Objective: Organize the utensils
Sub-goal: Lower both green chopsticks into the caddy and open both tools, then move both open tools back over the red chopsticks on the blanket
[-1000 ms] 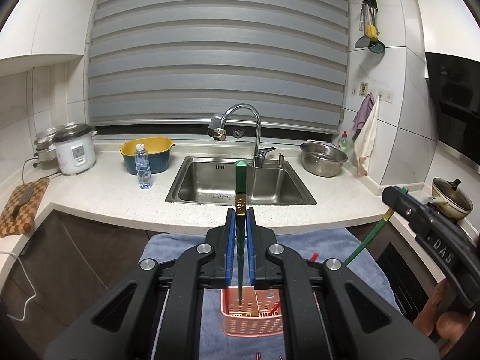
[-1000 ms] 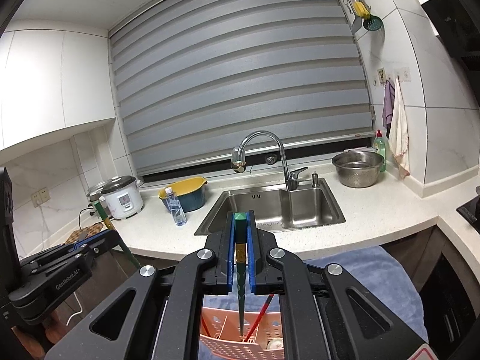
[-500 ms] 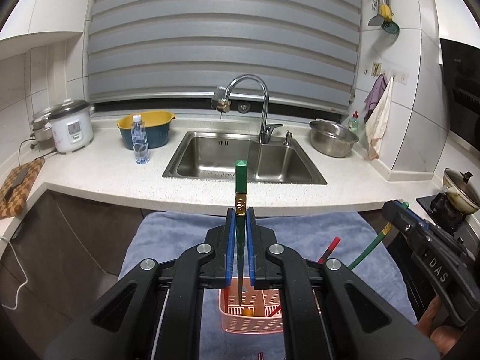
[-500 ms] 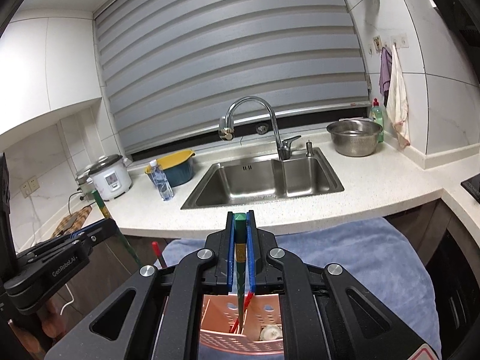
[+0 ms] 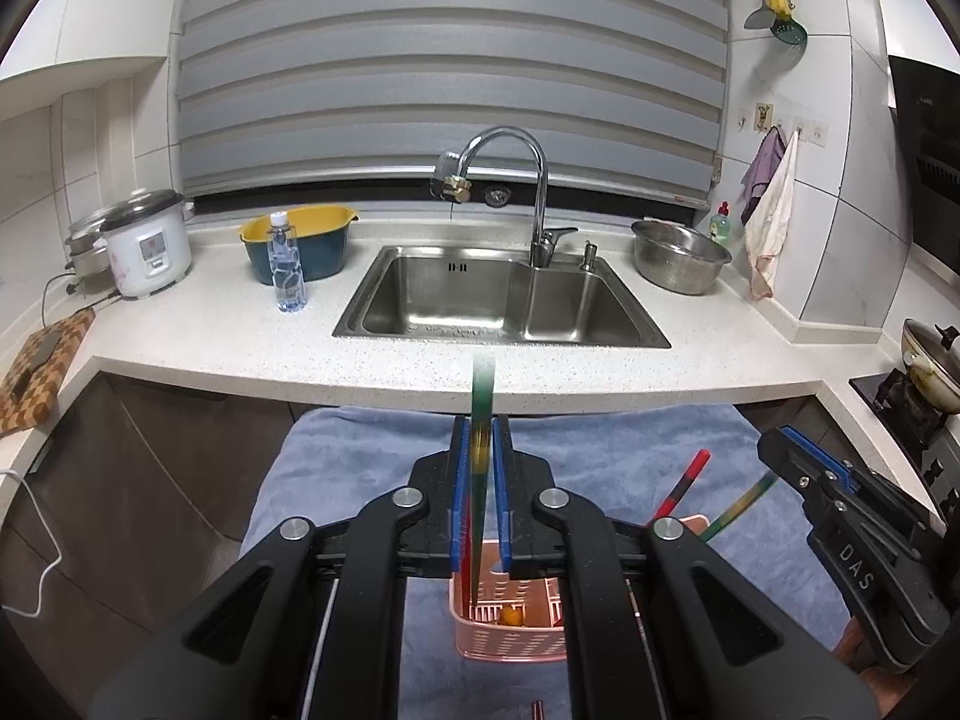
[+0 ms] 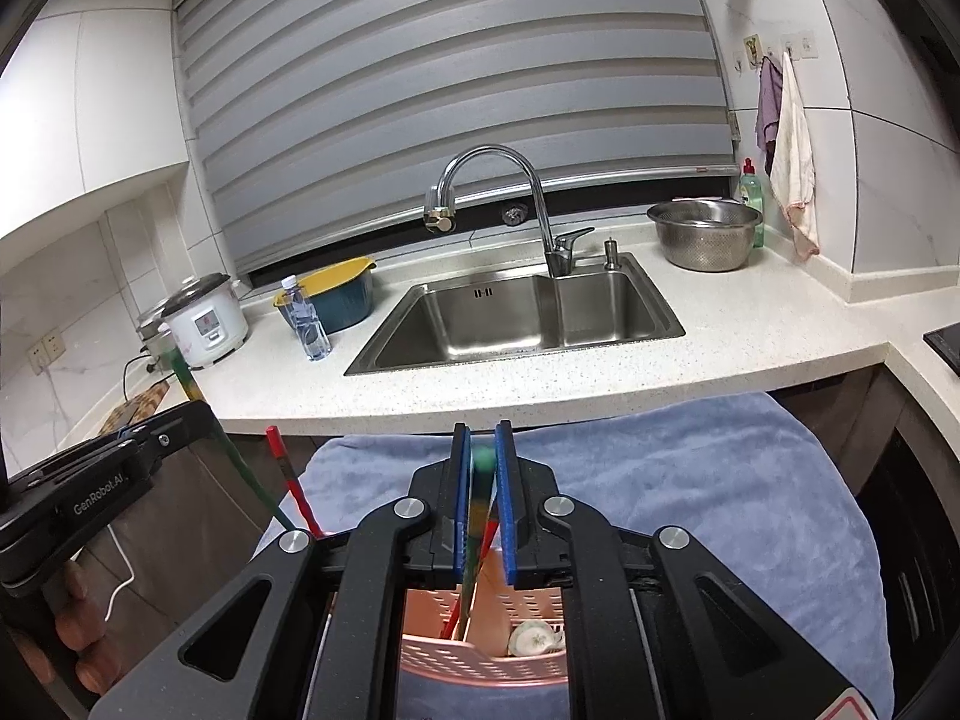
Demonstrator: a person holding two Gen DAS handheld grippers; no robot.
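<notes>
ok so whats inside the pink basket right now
The pink basket holds a red chopstick, the tips of two green chopsticks, a small orange piece and a pale round item. The gripper bodies cover the rest.
</notes>
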